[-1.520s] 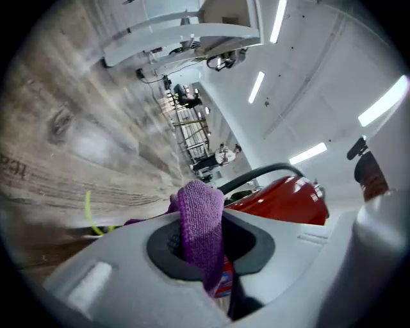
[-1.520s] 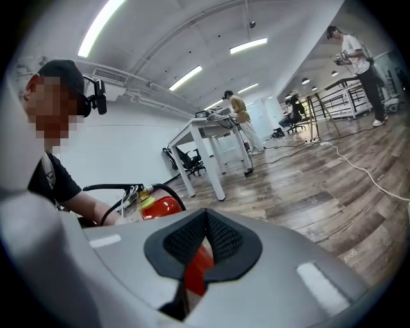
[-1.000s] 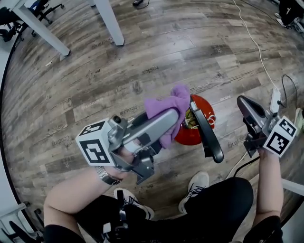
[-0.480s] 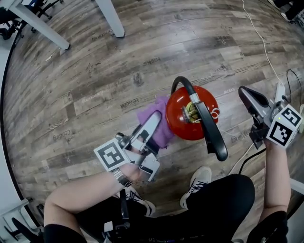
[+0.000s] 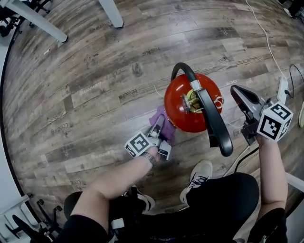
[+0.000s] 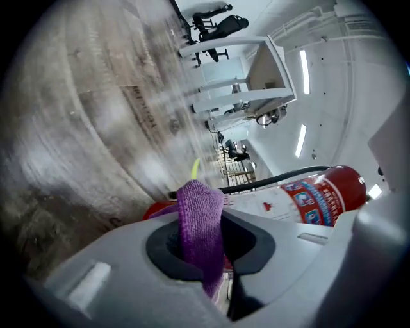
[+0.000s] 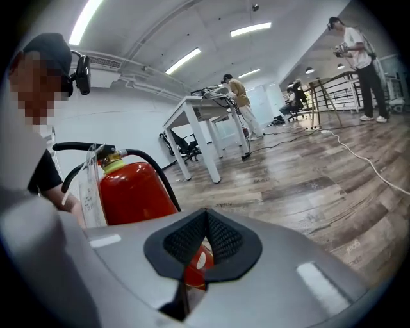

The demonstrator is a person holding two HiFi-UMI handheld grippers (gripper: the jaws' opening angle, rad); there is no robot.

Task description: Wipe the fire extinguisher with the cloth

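A red fire extinguisher [image 5: 187,111] stands upright on the wood floor, with its black hose [image 5: 216,126] arching over the top. My left gripper [image 5: 157,126] is low at its lower left side, shut on a purple cloth [image 5: 162,119] that lies against the red body. In the left gripper view the cloth [image 6: 200,227] is pinched between the pads of the left gripper [image 6: 202,248], with the extinguisher [image 6: 320,195] just beyond. My right gripper [image 5: 236,93] hovers to the right of the extinguisher, apart from it. In its own view the right gripper [image 7: 206,240] is shut and empty, and the extinguisher [image 7: 134,192] stands ahead to the left.
White table legs [image 5: 111,12] stand at the far side of the floor. A white cable [image 5: 266,40] runs along the right, and a black cable [image 5: 243,160] lies near my shoe [image 5: 202,173]. A table [image 7: 205,109] and standing people [image 7: 359,51] are far off.
My left gripper has dropped with the cloth from the extinguisher's top down its left side, close to the floor. The right gripper has sunk a little and stays shut.
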